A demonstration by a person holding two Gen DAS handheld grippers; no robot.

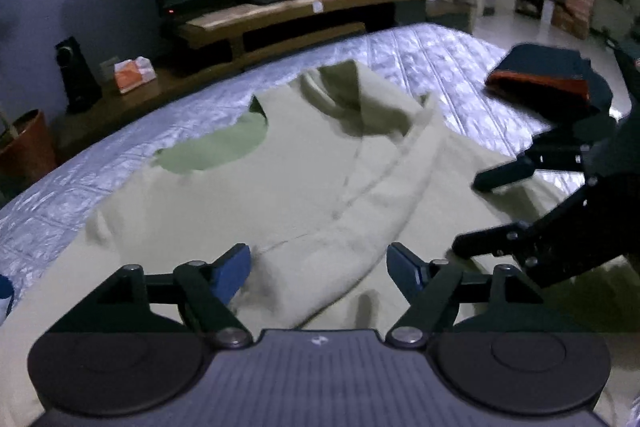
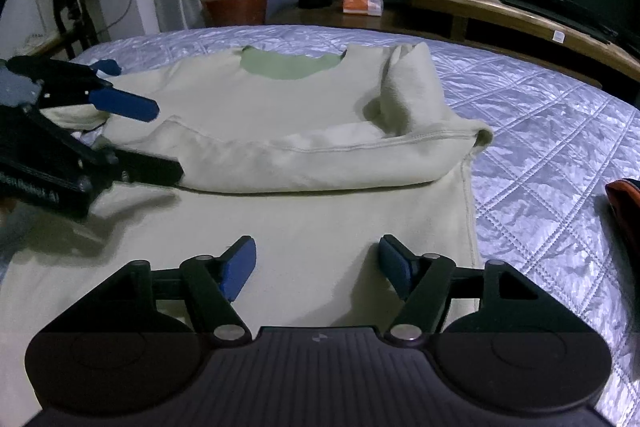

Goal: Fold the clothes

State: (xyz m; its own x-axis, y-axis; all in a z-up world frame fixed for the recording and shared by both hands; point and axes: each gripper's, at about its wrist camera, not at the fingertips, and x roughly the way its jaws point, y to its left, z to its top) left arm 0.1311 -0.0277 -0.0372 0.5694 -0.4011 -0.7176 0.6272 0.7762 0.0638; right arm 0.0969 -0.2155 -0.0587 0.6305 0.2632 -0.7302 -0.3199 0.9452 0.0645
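Quilted bed (image 2: 540, 131) w/ pale sweatshirt (image 2: 304, 107) spread, sleeve folded across.

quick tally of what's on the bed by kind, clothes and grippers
Cream sweatshirt, spread out and partly folded: 1
Folded dark garment with orange trim, near the bed's edge: 1
Grippers over the sweatshirt, both open and holding nothing: 2, left gripper and right gripper
Total: 4

The sweatshirt (image 2: 280, 155) is soft matt cloth, the bed cover (image 2: 540, 131) is shiny quilted fabric, and the TV stand (image 1: 288, 15) is smooth wood.
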